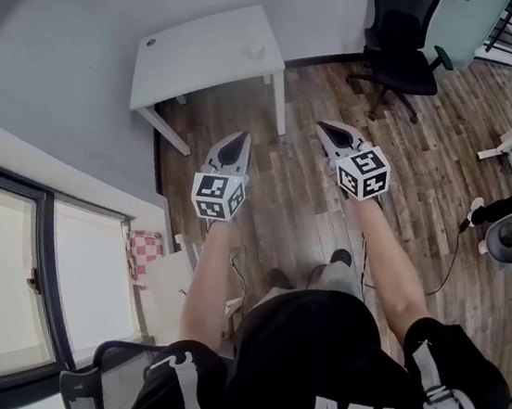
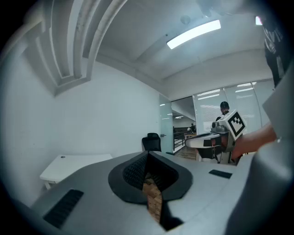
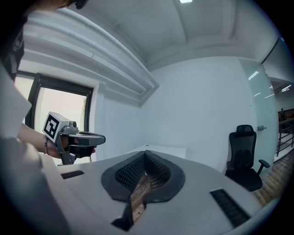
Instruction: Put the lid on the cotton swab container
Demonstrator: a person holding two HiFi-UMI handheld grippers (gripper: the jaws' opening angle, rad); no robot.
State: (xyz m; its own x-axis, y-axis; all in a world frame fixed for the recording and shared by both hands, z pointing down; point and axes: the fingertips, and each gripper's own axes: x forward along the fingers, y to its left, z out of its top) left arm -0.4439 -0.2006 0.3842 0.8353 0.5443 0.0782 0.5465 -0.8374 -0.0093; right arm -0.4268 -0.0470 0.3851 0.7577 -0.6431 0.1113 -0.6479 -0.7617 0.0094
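Start position: left gripper and right gripper clenched empty, level, well short of white table. Next: approach small object there, likely swab container.

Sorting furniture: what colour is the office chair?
The office chair is black; head view shows it best.

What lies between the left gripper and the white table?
Nothing stands there: the head view shows only bare wood floor between the shut left gripper and the table.
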